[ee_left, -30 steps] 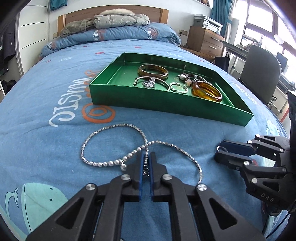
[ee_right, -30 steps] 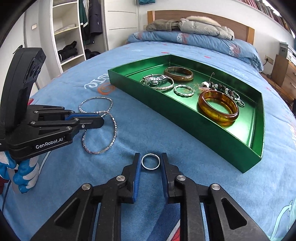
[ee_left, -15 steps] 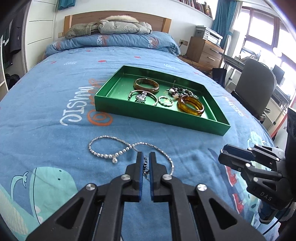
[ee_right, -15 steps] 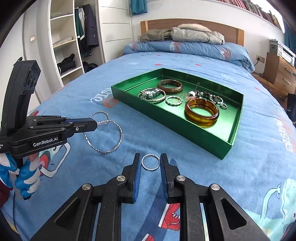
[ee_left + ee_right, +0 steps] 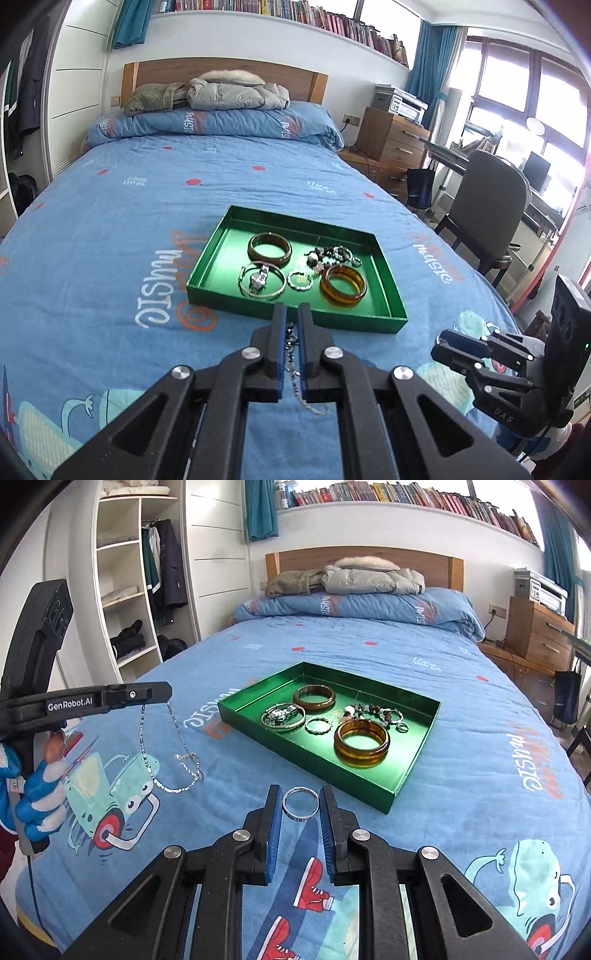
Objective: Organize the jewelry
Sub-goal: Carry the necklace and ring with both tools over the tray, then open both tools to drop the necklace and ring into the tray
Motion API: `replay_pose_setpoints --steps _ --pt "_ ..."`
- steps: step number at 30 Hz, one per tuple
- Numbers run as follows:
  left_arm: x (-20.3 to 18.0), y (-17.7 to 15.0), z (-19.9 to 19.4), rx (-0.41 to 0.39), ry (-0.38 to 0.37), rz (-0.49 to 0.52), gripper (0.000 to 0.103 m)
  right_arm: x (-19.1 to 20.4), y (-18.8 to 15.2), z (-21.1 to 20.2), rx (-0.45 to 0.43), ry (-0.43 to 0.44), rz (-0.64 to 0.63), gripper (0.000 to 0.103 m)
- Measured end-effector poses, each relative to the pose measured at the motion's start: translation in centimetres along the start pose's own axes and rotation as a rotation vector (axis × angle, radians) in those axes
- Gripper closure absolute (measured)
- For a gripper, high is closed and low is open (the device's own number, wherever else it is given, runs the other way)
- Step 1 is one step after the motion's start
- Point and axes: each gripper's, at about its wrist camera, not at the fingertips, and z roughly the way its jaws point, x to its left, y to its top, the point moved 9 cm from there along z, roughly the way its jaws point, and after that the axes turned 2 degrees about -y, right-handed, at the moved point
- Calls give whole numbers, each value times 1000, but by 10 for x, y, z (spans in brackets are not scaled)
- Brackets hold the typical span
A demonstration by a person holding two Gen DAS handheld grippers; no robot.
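The room is a bedroom, and the work happens on a bed point(image 5: 110, 229) with a blue printed cover. On the middle of the bed lies a green tray point(image 5: 207, 269).

The task looks mostly done. In the tray already lie two amber bangles point(image 5: 362, 741), a silver bangle with a charm point(image 5: 282, 716), a small twisted ring point(image 5: 318, 725) and a beaded piece point(image 5: 373, 710). Two things are not yet in the tray: a chain point(image 5: 168, 753) and a ring point(image 5: 300, 804). Both are now held in the air on the near side of the tray, so what remains, I think, is only to carry them over the near wall and to let them go.

The left tool point(image 5: 291, 314) is almost fully closed and pinches the chain near its top. The tool is held about level, well left of the tray in the right wrist view, and the chain hangs down in a long loop; I cannot tell whether its lowest part touches the cover. The right tool point(image 5: 300, 794) points toward the near corner of the tray. It is closed only to the width of the ring, which sits flat between the blue pads point(image 5: 274, 816).
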Motion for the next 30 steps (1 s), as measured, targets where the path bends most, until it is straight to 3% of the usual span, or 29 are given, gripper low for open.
replay_pose_setpoints --steps 5,12,17,21,30 --pt "-5 56 20 -33 -2 24 98 -19 24 7 -26 -16 10 83" --pt "-2 132 76 -73 37 41 98 -52 75 50 -36 -39 9 83" --pt "3 165 104 -101 45 31 98 -68 97 85 -14 -42 10 83" --pt "13 154 140 -46 64 30 98 -73 90 120 65 -35 14 83" --pt "44 77 213 157 131 17 98 -75 53 175 248 -31 -9 83"
